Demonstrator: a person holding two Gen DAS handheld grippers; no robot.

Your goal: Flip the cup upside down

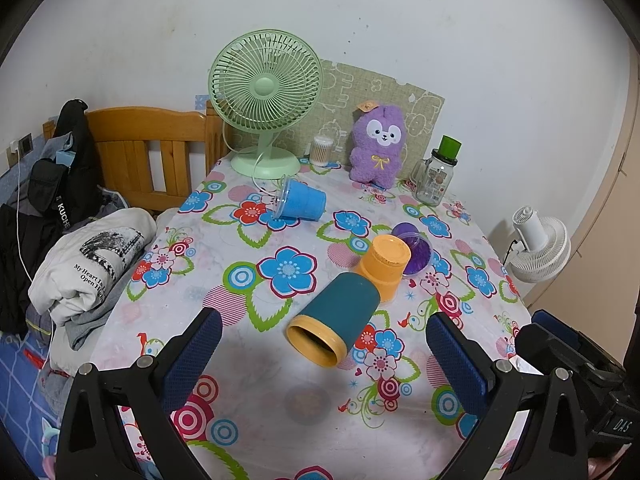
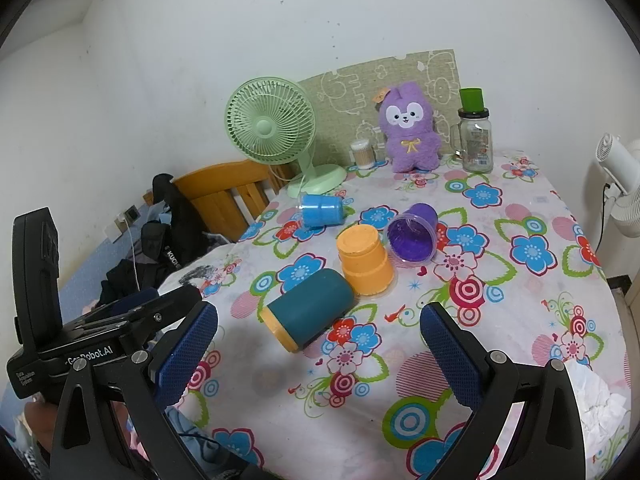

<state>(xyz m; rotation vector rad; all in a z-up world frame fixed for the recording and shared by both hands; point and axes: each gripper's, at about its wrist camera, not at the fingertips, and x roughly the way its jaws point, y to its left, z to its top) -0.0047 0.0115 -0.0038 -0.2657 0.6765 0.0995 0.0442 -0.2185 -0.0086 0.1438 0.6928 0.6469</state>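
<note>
A teal cup with a yellow rim [image 1: 334,318] lies on its side on the flowered tablecloth, mouth towards me; it also shows in the right wrist view [image 2: 308,309]. An orange cup [image 1: 383,266] [image 2: 365,261] stands upside down just behind it. A purple cup [image 1: 414,249] [image 2: 414,236] and a blue cup [image 1: 300,200] [image 2: 322,210] lie on their sides farther back. My left gripper [image 1: 324,344] is open and empty, jaws either side of the teal cup, just short of it. My right gripper [image 2: 320,340] is open and empty, in front of the teal cup.
A green fan [image 1: 266,96], a purple plush toy [image 1: 378,146], a glass jar with a green lid [image 1: 436,178] and a cotton-swab box [image 1: 322,151] stand at the table's back. Folded clothes [image 1: 86,264] and a wooden bed frame [image 1: 152,148] are left. A white fan [image 1: 540,248] stands right.
</note>
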